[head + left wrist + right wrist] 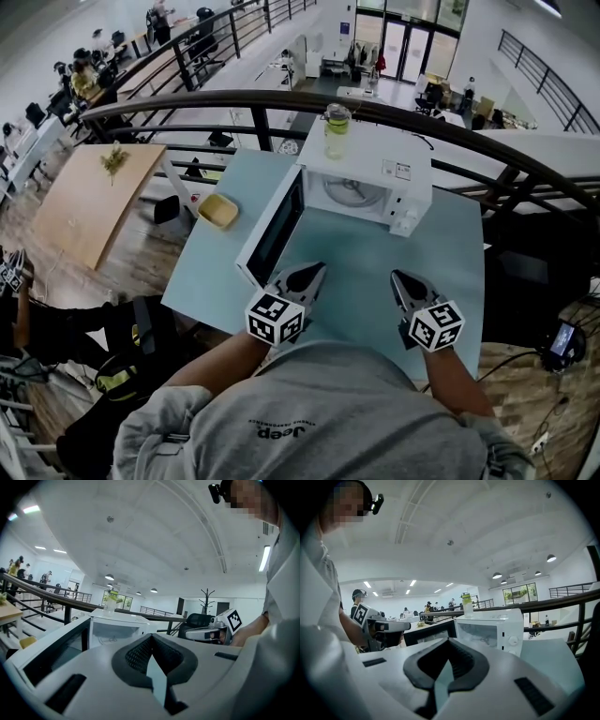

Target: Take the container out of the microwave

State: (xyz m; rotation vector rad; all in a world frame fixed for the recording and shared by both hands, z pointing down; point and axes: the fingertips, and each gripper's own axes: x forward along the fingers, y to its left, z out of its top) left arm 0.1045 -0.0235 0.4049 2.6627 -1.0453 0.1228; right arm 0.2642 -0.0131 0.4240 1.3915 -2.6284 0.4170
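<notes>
The yellow container sits out on the pale blue counter, just left of the microwave's open door and well apart from both grippers. It is a shallow, square-cornered tub, and what it holds cannot be made out. In the left gripper view only a yellow sliver of it shows at the left edge, cut off by the door. In the right gripper view the door stands in front of where it lies.

The white microwave stands at the far side of the counter by a dark railing, with its door swung out to the left. The head view sees the cavity only at a steep slant — the glass turntable shows, the deeper corners do not. A clear bottle of yellow-green liquid stands upright on the microwave's top, too small to tell more about it.

The left hand-held gripper and the right hand-held gripper are held low near the counter's front edge, side by side, both pointing at the microwave. Whether they touch the counter cannot be told. In each gripper's own view the jaws meet at the tips with nothing gripped — only counter shows through the slot behind them. The marker cubes cover the person's hands, so only the forearms show.
</notes>
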